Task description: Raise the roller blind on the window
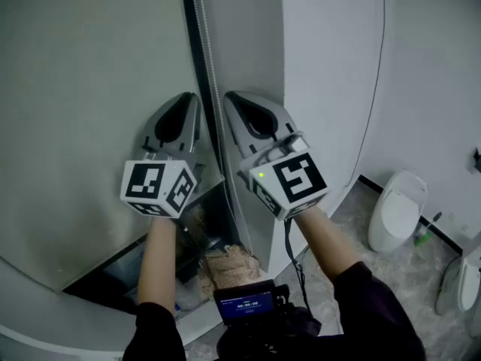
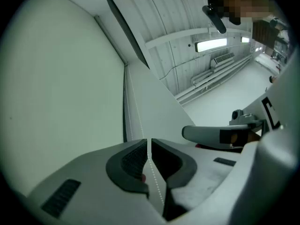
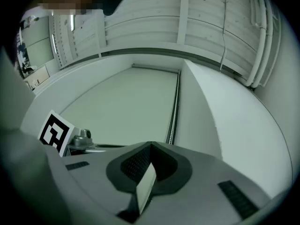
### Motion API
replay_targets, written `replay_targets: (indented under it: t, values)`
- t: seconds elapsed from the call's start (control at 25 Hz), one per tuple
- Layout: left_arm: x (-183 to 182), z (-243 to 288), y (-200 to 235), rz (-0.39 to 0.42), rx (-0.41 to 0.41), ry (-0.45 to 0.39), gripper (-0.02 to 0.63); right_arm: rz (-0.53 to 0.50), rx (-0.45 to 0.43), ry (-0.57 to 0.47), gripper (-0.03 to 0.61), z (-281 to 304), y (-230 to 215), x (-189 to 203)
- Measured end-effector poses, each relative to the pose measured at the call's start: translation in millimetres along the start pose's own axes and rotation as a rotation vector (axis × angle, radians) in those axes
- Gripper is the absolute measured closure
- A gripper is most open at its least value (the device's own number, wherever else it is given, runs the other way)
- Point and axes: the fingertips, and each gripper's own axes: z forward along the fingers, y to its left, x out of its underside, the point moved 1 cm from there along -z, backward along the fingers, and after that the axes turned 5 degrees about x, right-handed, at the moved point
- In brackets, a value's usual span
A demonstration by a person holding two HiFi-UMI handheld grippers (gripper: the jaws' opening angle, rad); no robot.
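Left gripper view: chain runs lengthwise up the window edge from the left gripper, whose jaws clamp it; the right gripper, jaws shut, sits just beside.

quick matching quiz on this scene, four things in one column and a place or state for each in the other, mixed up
Things:
1. left gripper
2. bead chain
3. roller blind
4. white fixture

Places or states:
a. stands on the floor at far right
b. shut on the chain
c. thin beaded line running up beside the blind
d. broad pale sheet hanging at left

Pairs: 1-b, 2-c, 3-d, 4-a
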Motion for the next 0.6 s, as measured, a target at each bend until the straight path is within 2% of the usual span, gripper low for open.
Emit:
replay_targets:
  t: [0.24,0.36,0.44,0.6]
  values:
    - [30,18,3,-0.131,0.067,0.054,0.592,0.051,0.026,0.021,0.571,0,-4,6]
    - [39,37,1,-0.193,0.126,0.074,0.480,0.070,0.028,0.026,0.571,-1,-6,4]
    - [49,52,-6,-0.236,0.187,0.113,0.466,0.073,0.031,0.014,0.571,-5,-7,1]
    - [69,83,-24,-0.322,0.281,0.181,0.469,0.152,0.002,-0.042,0.571,-20,-15,-12]
